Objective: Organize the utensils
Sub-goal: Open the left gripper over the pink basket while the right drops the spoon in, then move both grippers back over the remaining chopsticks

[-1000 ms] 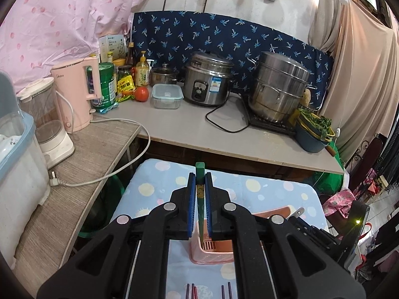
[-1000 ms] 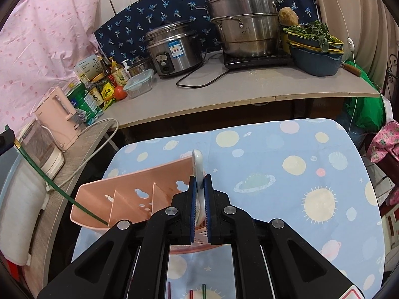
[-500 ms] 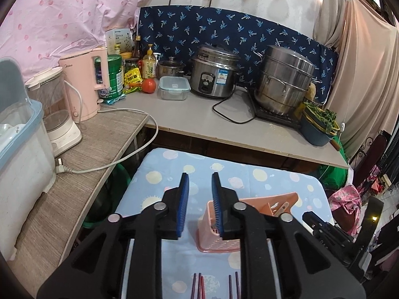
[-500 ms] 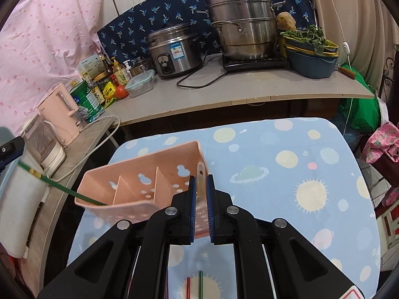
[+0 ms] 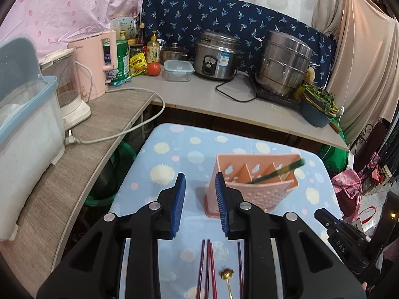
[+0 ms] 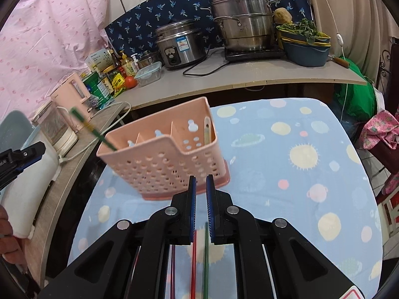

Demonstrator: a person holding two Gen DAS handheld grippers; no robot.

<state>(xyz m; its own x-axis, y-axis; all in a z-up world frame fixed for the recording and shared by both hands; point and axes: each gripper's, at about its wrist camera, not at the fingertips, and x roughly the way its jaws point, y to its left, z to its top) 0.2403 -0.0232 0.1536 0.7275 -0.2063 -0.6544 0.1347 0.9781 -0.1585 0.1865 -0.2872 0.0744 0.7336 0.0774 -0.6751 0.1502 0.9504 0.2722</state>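
So the left gripper (image 5: 200, 194) is spread wide, holding nothing; the right gripper (image 6: 200, 194) is parted slightly, also holding nothing. The green chopstick (image 6: 93, 130) leans toward 10 o'clock in the pink utensil caddy (image 6: 162, 159).

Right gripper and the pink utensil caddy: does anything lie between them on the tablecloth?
No. In the right wrist view, only bare tablecloth separates the right gripper from the pink utensil caddy. The loose chopsticks lie under the gripper, nearer the camera.

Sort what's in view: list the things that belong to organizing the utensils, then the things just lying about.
Job:
pink utensil holder
green chopstick leaning in it
pale spoon in it
loose chopsticks
gold spoon

Lying about:
rice cooker
steamer pot
pink kettle
tomato
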